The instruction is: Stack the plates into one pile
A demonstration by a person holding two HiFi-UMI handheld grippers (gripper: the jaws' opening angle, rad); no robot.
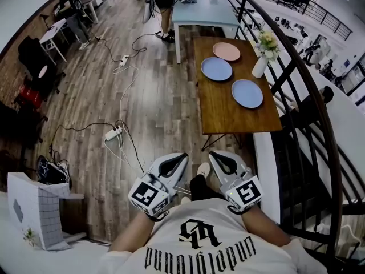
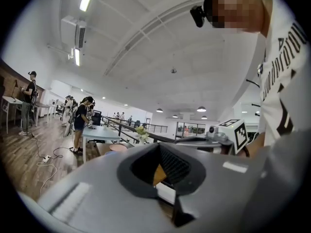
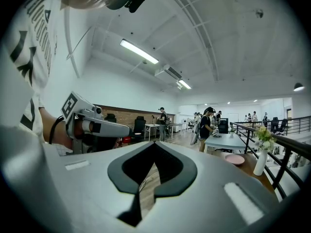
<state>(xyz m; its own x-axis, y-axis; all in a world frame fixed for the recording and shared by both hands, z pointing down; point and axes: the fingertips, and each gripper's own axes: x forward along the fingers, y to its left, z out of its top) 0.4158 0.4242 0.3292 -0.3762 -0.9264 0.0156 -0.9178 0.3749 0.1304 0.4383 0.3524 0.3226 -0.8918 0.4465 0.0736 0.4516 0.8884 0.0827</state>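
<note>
**Head view.** A person in a white printed T-shirt (image 1: 228,224) stands on a wooden plank floor (image 1: 159,107). The left gripper (image 1: 180,158) and the right gripper (image 1: 216,156) are held side by side close to the chest, tips pointing toward the far side. The left gripper view shows its two jaws brought together at the tips with nothing between them. The right gripper view shows the same: tips meeting, nothing held. Well apart from both grippers, at the far right, a brown rectangular wooden table (image 1: 228,116) stands alongside a black metal railing (image 1: 296,84). Three plates lie separately on this table, none stacked. A pink round plate (image 1: 226,51) lies at the far end. A first blue round plate (image 1: 217,69) lies just nearer and slightly left of it. A second blue round plate (image 1: 247,93) lies nearer again and to the right. A white vase with pale yellow flowers (image 1: 260,64) stands at the table's right edge, beside the pink round plate and the first blue round plate. Beyond the wooden table stands a pale blue table (image 1: 205,13), with a person at its left side. White cables and a white power strip (image 1: 112,133) lie on the floor to the left. A white box-shaped object (image 1: 40,210) stands at the near left.
</note>
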